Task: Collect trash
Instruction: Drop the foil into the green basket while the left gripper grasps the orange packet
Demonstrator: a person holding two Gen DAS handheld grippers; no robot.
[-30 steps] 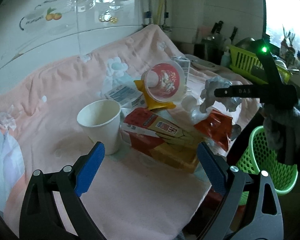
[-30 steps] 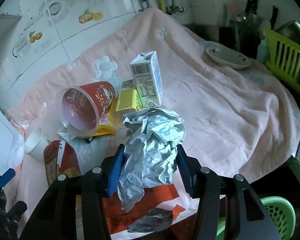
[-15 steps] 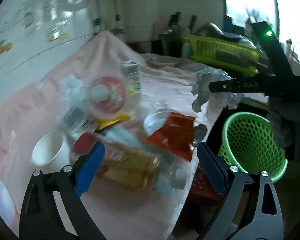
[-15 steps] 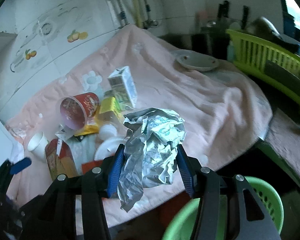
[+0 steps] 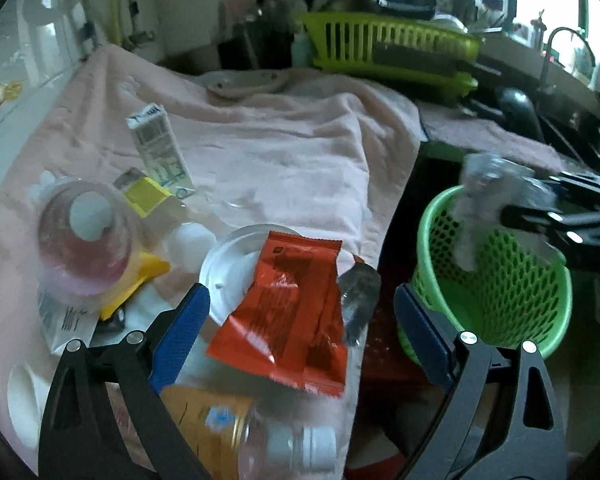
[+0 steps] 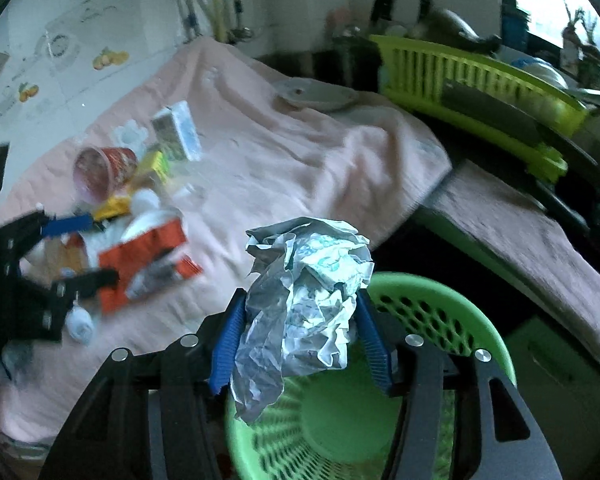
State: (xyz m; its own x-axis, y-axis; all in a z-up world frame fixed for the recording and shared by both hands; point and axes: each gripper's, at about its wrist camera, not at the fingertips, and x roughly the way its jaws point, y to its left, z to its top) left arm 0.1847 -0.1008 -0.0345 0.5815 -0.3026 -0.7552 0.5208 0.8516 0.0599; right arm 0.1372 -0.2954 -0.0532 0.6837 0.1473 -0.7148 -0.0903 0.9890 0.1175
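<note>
My right gripper (image 6: 300, 336) is shut on a crumpled silver wrapper (image 6: 308, 296) and holds it over the rim of a green mesh basket (image 6: 480, 332) below the counter edge. The wrapper (image 5: 488, 196) and basket (image 5: 540, 300) also show in the left wrist view. My left gripper (image 5: 300, 324) is open and empty, just above a red snack wrapper (image 5: 288, 312) at the counter's front edge. A clear bottle (image 5: 296, 440) lies under it. A red cup (image 5: 84, 240), a small carton (image 5: 160, 152) and a white lid (image 5: 228, 264) lie on the pink cloth (image 5: 280, 152).
A white paper cup (image 5: 24, 400) sits at the left edge. A white dish (image 5: 244, 80) lies at the back of the cloth. A lime dish rack (image 5: 392, 48) and a sink with a tap (image 5: 556, 48) are at the back right. The wall is tiled.
My right gripper has carried the silver wrapper off the cloth to above the green basket. My left gripper has swung right, from the paper cup and carton to the red snack wrapper.
</note>
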